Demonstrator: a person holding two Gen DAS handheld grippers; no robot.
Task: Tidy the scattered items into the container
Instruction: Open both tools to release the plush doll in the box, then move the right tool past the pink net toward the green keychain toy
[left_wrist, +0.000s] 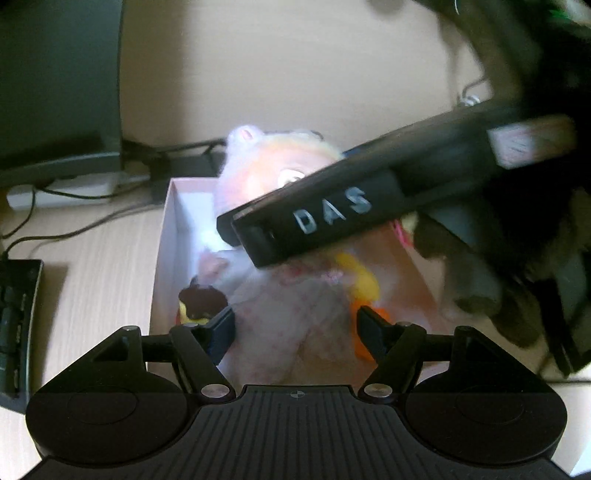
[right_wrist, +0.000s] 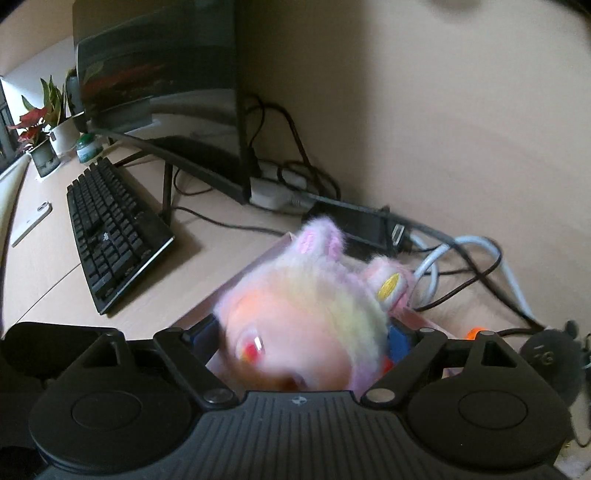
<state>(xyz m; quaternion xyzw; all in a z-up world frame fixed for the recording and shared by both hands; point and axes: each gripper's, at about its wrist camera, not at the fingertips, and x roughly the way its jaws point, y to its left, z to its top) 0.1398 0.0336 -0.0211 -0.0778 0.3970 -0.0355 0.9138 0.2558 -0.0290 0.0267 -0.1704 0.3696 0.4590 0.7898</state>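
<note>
The left claw stands spread, its pads on either side of the plush toy's body; whether they press the fabric cannot be told through the blur. The right claw is spread wide about the toy's head, blue pads close to the fur on both sides, contact unclear.

The plush toy is a fluffy cat-like figure: pastel fur shading from pink through peach to pale yellow, pink-lined ears, a glossy red eye, and a body in a white garment with a faint pink pattern. A yellow piece lies at its side.

It sits in the white box, head rising above the rim. A small dark-topped figure lies in the box by the left pad.

Around the box, on the pale wood table: a black keyboard, a monitor, a power strip with tangled cables, a phone, potted plants.
</note>
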